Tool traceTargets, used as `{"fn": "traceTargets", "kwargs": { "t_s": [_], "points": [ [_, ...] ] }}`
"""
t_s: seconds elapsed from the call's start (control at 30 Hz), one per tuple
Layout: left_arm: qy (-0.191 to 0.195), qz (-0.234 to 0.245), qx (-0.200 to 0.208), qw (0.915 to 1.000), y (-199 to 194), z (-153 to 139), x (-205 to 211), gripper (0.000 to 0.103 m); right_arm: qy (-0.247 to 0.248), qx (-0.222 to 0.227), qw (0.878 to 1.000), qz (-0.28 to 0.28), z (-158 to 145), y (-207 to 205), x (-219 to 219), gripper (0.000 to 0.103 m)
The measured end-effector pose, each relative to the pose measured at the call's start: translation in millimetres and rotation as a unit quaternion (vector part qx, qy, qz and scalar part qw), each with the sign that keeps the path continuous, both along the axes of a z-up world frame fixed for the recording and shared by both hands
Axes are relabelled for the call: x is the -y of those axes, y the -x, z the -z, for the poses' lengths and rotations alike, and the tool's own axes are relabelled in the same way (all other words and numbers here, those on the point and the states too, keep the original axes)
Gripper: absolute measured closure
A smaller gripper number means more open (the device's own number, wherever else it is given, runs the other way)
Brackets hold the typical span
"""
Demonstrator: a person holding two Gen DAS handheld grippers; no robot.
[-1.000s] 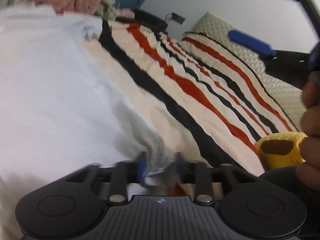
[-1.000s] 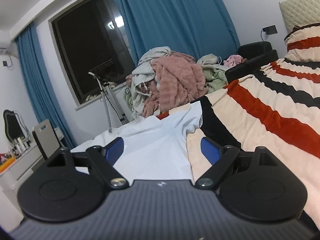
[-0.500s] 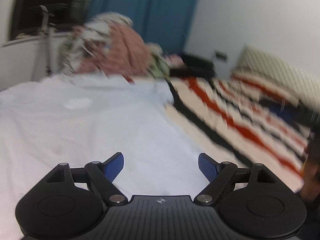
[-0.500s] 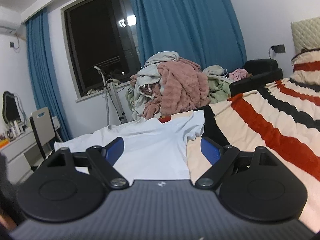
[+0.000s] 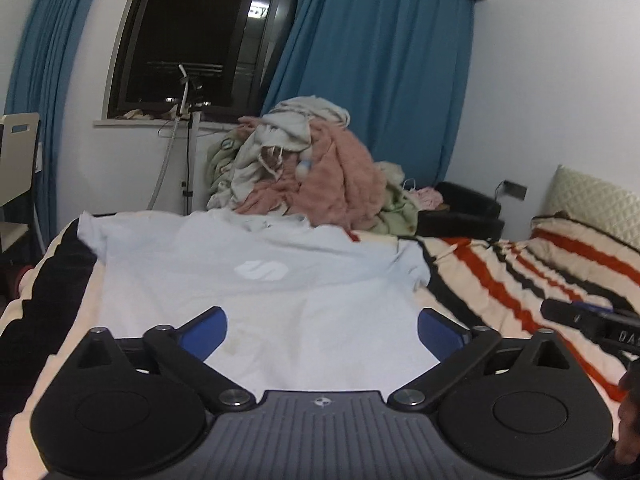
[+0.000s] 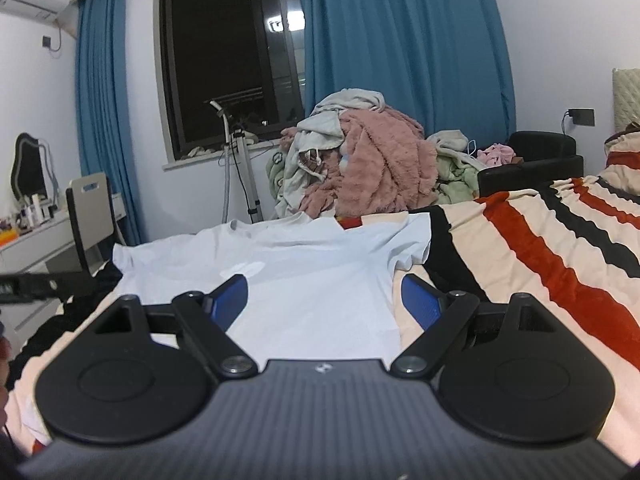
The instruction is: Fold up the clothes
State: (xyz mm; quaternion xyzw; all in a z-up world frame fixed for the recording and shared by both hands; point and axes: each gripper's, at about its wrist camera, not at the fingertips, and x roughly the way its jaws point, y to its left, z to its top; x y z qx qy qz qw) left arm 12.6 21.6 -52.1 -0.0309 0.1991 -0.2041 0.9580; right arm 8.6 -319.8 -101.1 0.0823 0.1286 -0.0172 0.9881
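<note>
**Hovering over a flat white T-shirt with both grippers empty**

Hanging low above the near hem, the left gripper [image 5: 322, 330] has its blue fingers [image 5: 204, 330] spread wide and nothing between them. The right gripper [image 6: 324, 300] is the same: wide apart, empty, just above the cloth on the right side of the body panel.

Under both lies the white T-shirt [image 5: 256, 292], spread flat on the striped blanket [image 6: 540, 256], collar away from the cameras, both short sleeves out to the sides, a pale logo [image 5: 262, 270] on the chest. No fold is visible in it. Beyond the shirt stands a pile of clothes [image 6: 360, 160] with a pink fluffy piece on top.

I judge that the risk is in the pinch. The fabric is thin and lies directly on the soft blanket, so a finger going too deep can catch the blanket also, or take only one layer of the shirt. If the two sides are lifted unevenly, the fold line will be crooked and the sleeve [image 6: 412, 240] can bunch up.
</note>
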Motion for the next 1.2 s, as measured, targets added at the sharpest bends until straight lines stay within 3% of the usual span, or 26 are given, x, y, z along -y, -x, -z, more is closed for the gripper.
{"fn": "traceTargets", "kwargs": {
  "t_s": [0.2,0.37,0.5,0.67,0.73,0.77,0.87,0.93,1.1,1.2],
  "points": [
    [-0.008,-0.009,-0.005,0.9999,-4,5,-5,0.000,-0.009,-0.002,1.000,0.000,2,-4,-2,0.018],
    [0.003,-0.028,-0.023,0.9993,-10,14,-13,0.000,-0.109,-0.009,0.994,0.011,-3,-43,23,0.018],
    [0.007,-0.042,-0.043,0.9982,-16,23,-18,0.000,-0.224,-0.028,0.974,-0.001,26,-115,60,0.018],
    [0.004,-0.056,-0.063,0.9964,-25,34,-20,0.000,-0.352,-0.046,0.935,-0.015,64,-204,106,0.023],
    [-0.005,-0.063,-0.061,0.9962,-28,40,-18,0.000,-0.358,-0.039,0.933,0.000,89,-228,120,0.024],
    [-0.007,-0.065,-0.058,0.9962,-30,42,-17,0.000,-0.368,-0.039,0.929,0.010,103,-239,127,0.031],
    [-0.014,-0.071,-0.049,0.9961,-36,47,-11,0.000,-0.405,-0.041,0.913,0.034,143,-269,145,0.033],
    [-0.015,-0.073,-0.046,0.9962,-41,49,-8,0.000,-0.399,-0.046,0.915,0.033,163,-289,150,0.033],
    [-0.006,-0.073,-0.056,0.9958,-64,61,-4,0.000,-0.417,0.004,0.909,0.020,192,-334,165,0.036],
    [0.003,-0.082,-0.066,0.9944,-85,73,-1,0.000,-0.418,0.025,0.908,0.017,199,-361,173,0.046]
  ]
}}
